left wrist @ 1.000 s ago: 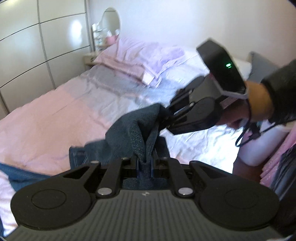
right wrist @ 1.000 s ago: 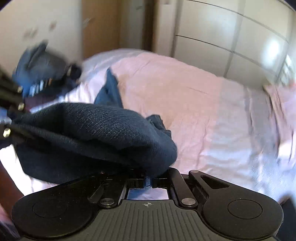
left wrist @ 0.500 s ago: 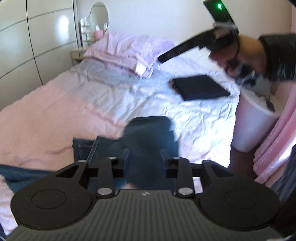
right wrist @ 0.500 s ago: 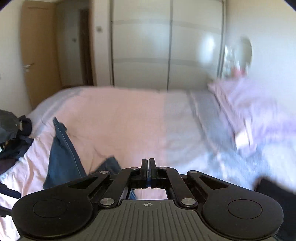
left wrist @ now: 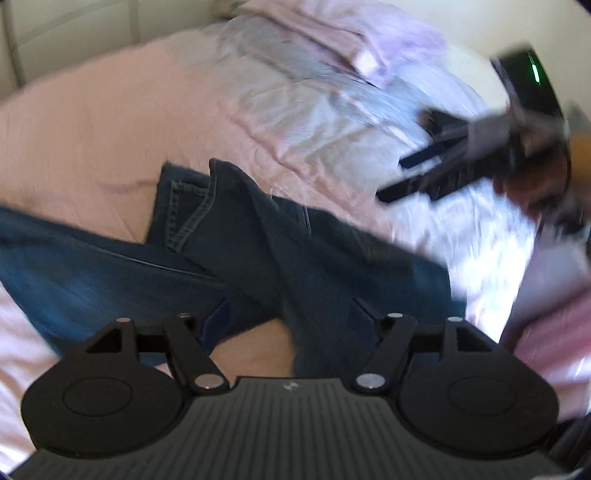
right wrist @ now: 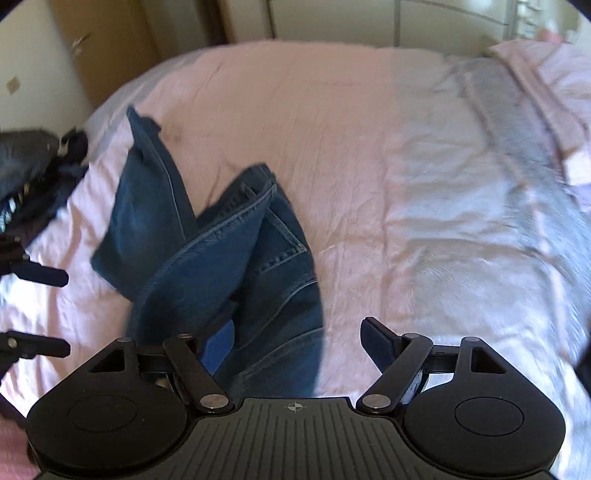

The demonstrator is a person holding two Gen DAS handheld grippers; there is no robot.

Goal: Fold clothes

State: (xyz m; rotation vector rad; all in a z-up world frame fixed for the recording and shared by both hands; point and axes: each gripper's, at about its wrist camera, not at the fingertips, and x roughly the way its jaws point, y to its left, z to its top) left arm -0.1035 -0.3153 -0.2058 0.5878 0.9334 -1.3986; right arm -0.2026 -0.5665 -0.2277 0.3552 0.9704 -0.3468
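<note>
A pair of blue jeans point(left wrist: 236, 236) lies crumpled on the pink bed point(left wrist: 92, 122). It also shows in the right wrist view point(right wrist: 229, 258). My left gripper point(left wrist: 288, 314) is open, low over the jeans, with cloth lying between its spread fingers. My right gripper point(right wrist: 295, 339) is open just above the jeans' near end. It also shows blurred in the left wrist view point(left wrist: 417, 177), above the bed at the right. The left gripper's fingers point(right wrist: 40, 310) show at the left edge of the right wrist view.
Pink pillows point(left wrist: 362, 33) lie at the head of the bed. A heap of dark clothes point(right wrist: 33, 173) sits at the bed's left edge. White wardrobe doors point(right wrist: 369, 18) and a wooden door point(right wrist: 107, 40) stand behind the bed.
The dark knit garment both grippers held a second ago is gone from them. Both grippers have opened and dropped down over the blue jeans.
</note>
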